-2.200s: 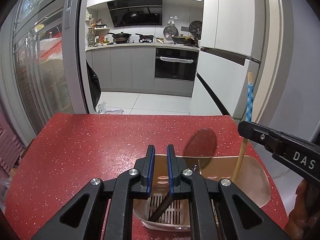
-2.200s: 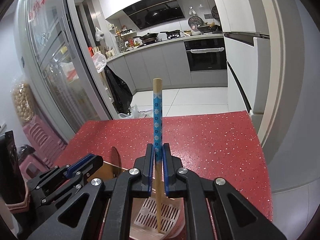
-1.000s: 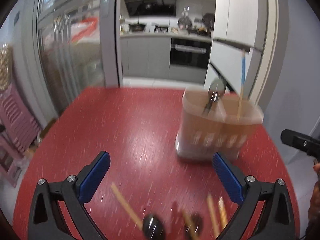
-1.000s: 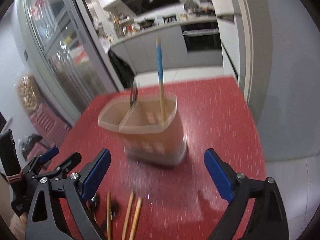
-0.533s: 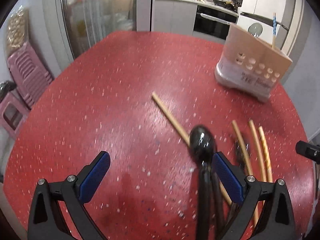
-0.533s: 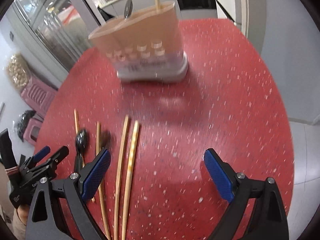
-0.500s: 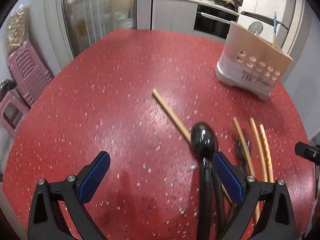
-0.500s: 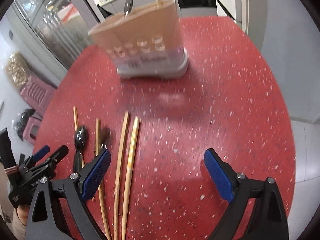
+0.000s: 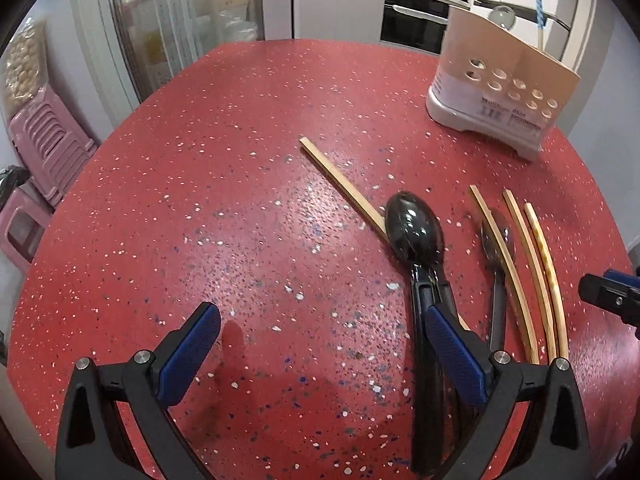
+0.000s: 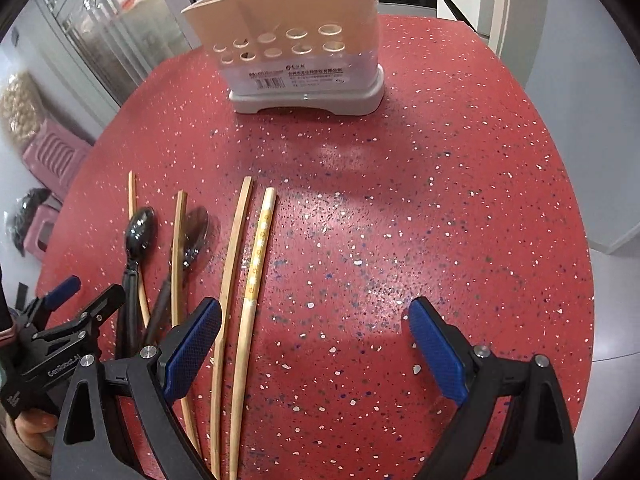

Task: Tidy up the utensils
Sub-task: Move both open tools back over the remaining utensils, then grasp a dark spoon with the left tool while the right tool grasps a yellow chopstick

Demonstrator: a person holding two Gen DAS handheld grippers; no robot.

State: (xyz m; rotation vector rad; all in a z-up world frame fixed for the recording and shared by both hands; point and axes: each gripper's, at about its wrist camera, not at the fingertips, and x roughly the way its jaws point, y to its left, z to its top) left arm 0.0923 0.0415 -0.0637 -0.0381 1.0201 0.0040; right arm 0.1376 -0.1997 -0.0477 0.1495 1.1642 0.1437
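Showing only leftward: pink stools (image 9: 44,148), blue-patterned chopstick (image 9: 540,8).

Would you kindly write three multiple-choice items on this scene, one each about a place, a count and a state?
1. Where is the holder?
A. Far side of the table, beyond the loose utensils
B. On the floor
C. In the left gripper

2. How many chopsticks lie loose on the table?
A. One
B. Four
C. Eight

3. How are the right gripper's jaws?
A. Shut on a spoon
B. Shut on a chopstick
C. Open, empty

Answers: 1 A, it stands beyond the spoons and chopsticks; 2 B, four sticks lie flat; 3 C, the blue pads stand wide apart.
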